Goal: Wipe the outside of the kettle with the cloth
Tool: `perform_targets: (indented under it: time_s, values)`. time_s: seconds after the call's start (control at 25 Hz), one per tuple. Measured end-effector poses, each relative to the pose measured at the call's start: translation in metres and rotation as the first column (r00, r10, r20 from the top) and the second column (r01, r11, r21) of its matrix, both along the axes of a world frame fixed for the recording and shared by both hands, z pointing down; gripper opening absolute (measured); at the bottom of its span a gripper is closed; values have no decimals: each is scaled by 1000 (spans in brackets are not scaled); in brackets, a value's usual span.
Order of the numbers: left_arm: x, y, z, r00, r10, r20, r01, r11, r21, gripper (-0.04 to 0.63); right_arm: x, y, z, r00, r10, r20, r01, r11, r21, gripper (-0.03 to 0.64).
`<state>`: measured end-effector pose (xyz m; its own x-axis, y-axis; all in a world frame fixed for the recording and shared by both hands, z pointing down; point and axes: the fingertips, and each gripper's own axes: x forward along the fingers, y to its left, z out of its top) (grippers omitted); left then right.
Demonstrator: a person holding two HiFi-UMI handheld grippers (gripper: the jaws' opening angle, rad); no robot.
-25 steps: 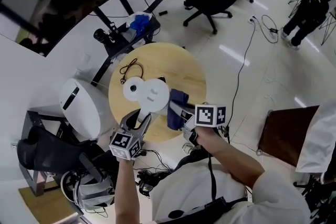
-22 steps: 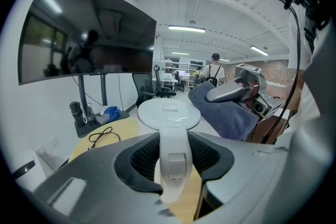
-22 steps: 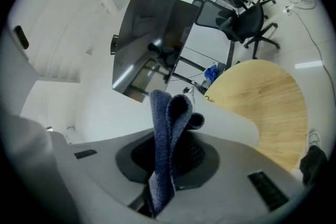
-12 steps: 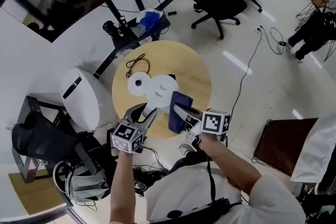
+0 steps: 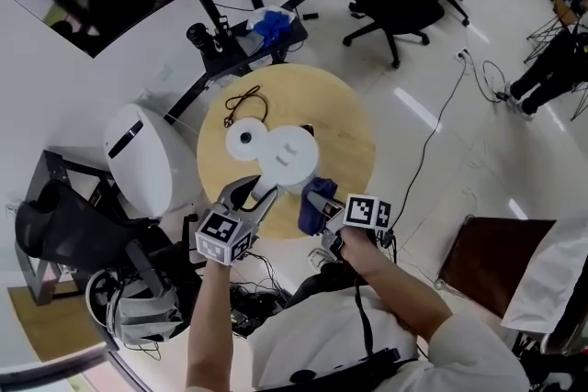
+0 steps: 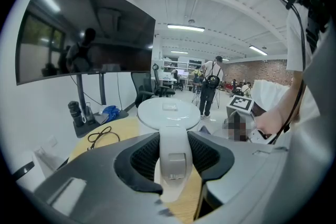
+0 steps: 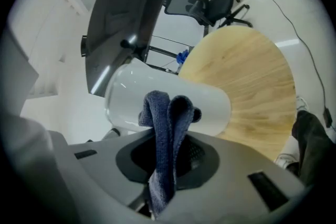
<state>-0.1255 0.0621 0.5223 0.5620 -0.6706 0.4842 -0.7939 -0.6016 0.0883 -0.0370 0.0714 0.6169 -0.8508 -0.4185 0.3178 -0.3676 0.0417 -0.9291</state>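
L gripper pinches the flat handle of a smooth white plastic kettle, round lid just ahead of jaws. R gripper clamps a dark blue coarse-weave cloth, folded upright. Kettle's curved side sits right behind it, over a round pale-wood table.

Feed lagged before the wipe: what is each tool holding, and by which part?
Left tool clamps the kettle by its handle. Right tool pinches the blue cloth mid-length, a folded end sticking up past the jaws.
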Motion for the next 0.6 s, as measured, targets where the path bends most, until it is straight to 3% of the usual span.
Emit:
perform_targets:
  time_s: [0.36,0.6]
  values:
    - [3,2,0,1000,0,3,0,1000,-6,178,-18,24,124,983,-83,-162,41,968,-246,67]
    - [7,2,3,1000,2,5,-2,1000,-13,178,-26,28,141,978,-114,-178,59,955,-289,67]
